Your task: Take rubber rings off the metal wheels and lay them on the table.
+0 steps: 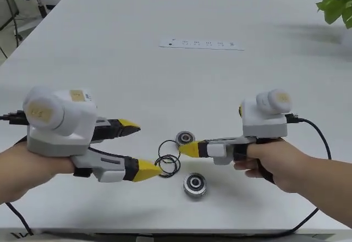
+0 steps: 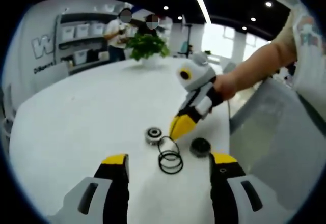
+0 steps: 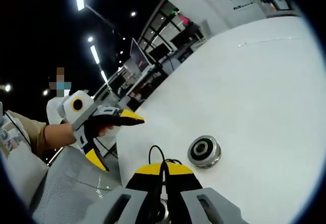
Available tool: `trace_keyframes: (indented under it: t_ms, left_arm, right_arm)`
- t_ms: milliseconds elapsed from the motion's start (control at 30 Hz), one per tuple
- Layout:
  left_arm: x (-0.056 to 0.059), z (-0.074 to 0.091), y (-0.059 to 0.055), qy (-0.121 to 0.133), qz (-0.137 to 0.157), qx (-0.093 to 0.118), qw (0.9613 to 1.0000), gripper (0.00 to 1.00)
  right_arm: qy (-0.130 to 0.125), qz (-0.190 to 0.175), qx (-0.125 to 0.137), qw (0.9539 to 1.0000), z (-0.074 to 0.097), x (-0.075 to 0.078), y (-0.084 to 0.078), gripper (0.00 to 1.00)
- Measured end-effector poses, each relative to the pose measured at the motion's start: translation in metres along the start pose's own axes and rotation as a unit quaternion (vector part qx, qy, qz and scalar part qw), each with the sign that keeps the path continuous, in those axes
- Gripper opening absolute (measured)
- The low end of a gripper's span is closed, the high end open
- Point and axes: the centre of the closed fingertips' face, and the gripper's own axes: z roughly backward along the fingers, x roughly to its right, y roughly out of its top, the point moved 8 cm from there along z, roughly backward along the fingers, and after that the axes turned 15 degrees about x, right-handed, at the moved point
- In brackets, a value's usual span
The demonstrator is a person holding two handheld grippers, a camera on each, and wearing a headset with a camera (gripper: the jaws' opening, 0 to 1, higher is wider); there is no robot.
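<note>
A person works two handheld grippers over a white counter (image 1: 110,60), where a small cluster of black rubber rings (image 1: 168,160) lies flat on the surface, overlapping one another. The left gripper (image 1: 139,148), held just left of the rings, is released: its two yellow-tipped jaws stand wide apart, and the nearer tip reaches the rings' left edge. The right gripper (image 1: 188,149) comes in from the rings' right side with its jaws clenched together, their yellow tip touching the rings. In the right gripper view a thin black loop curves up at the jaw tips, but whether a ring is pinched between them cannot be told. Two metal wheels flank the rings: the far wheel (image 1: 185,138) sits just beyond them, close to the right gripper's tip, and the near wheel (image 1: 195,184) rests just on the person's side of them, a little to the right. A white power strip (image 1: 201,44) lies well beyond the rings toward the counter's far side, and a green plant (image 1: 336,3) shows far beyond the rings to the right.
</note>
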Motion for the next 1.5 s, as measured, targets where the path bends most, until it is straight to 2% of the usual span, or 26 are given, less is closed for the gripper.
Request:
trace_keyframes:
  t_ms: [167, 567, 800, 933, 1167, 1300, 1500]
  left_arm:
    - [0.000, 0.004, -0.002, 0.005, 0.003, 0.000, 1.0000, 0.65]
    - [-0.002, 0.009, -0.008, 0.013, 0.008, -0.007, 0.9999, 0.66]
    - [-0.001, 0.010, -0.010, 0.013, 0.013, -0.010, 0.9998, 0.66]
    - [-0.001, 0.010, -0.010, 0.012, 0.012, -0.011, 0.9998, 0.67]
    - [0.001, 0.011, -0.007, 0.010, 0.012, -0.009, 0.9998, 0.67]
    - [0.001, 0.013, -0.003, 0.011, 0.012, -0.002, 0.9999, 0.68]
    - [0.000, 0.017, 0.000, 0.015, 0.012, -0.001, 0.9998, 0.68]
  right_arm:
    - [0.000, 0.005, -0.021, 0.9998, -0.004, 0.002, -0.005, 0.00]
    - [-0.011, 0.031, -0.051, 0.9982, -0.009, 0.006, -0.010, 0.00]
    - [-0.015, 0.048, -0.058, 0.9970, -0.008, 0.007, -0.011, 0.02]
    - [-0.015, 0.052, -0.056, 0.9970, -0.007, 0.006, -0.010, 0.04]
    - [-0.009, 0.060, -0.037, 0.9975, -0.002, -0.002, -0.003, 0.12]
    - [-0.004, 0.066, -0.015, 0.9977, 0.001, -0.011, 0.003, 0.17]
    - [0.002, 0.093, 0.007, 0.9956, 0.011, -0.022, 0.011, 0.26]
